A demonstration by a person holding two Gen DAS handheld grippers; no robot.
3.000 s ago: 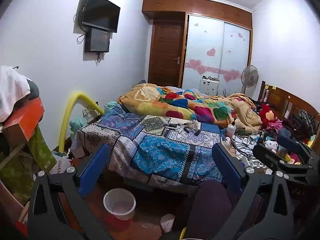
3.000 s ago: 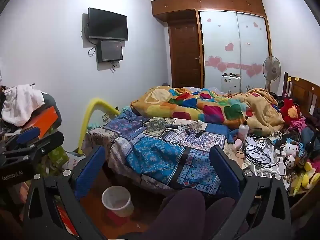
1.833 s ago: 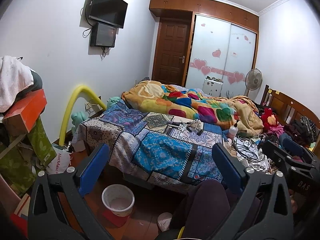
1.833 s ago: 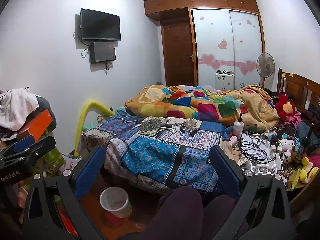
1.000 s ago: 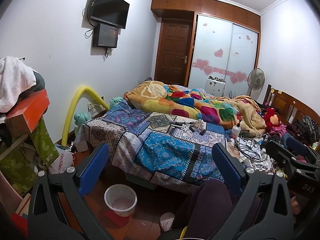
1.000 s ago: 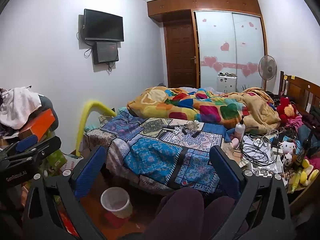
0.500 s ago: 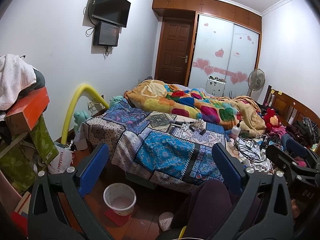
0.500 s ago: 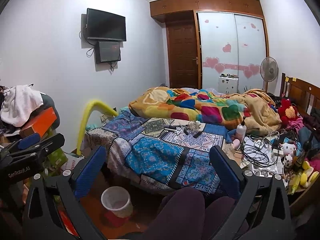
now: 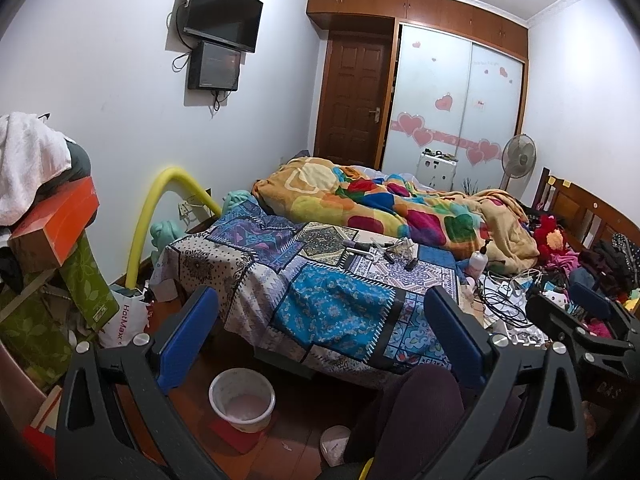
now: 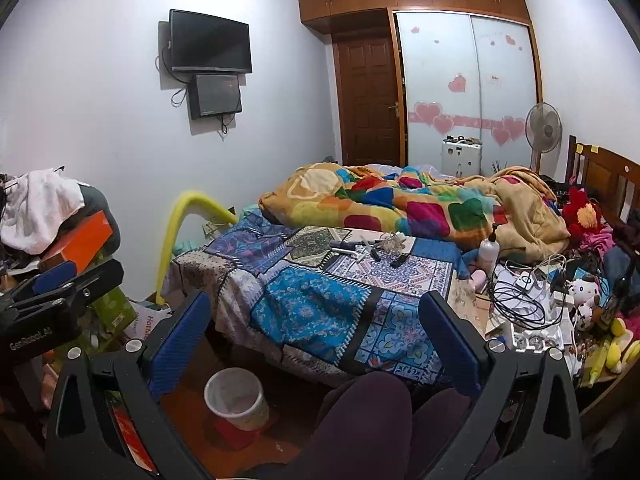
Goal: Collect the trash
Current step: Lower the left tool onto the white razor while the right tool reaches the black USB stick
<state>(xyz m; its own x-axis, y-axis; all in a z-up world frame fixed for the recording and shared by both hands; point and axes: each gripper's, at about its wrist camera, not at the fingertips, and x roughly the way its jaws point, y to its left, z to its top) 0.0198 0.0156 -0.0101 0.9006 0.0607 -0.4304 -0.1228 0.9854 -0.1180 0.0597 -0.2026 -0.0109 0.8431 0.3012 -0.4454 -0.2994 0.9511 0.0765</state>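
Observation:
A white waste bin point(image 9: 242, 399) stands on the floor at the foot of the bed; it also shows in the right wrist view point(image 10: 236, 399). A small white crumpled piece point(image 9: 334, 442) lies on the floor to its right. Small loose items point(image 9: 390, 249) lie on the patchwork cover, also in the right wrist view point(image 10: 380, 250). My left gripper point(image 9: 320, 332) is open and empty, held above the floor facing the bed. My right gripper point(image 10: 314, 328) is open and empty, beside the left one.
The bed point(image 9: 340, 280) with a colourful quilt point(image 9: 384, 208) fills the middle. Stacked boxes and cloth point(image 9: 44, 216) stand at the left. Cables, toys and a bottle point(image 10: 532, 292) crowd the right side. A person's knees point(image 10: 372, 420) are below. A yellow foam tube point(image 9: 160, 204) leans by the wall.
Both views have shifted only slightly. The grippers stay open and nothing has been taken hold of.

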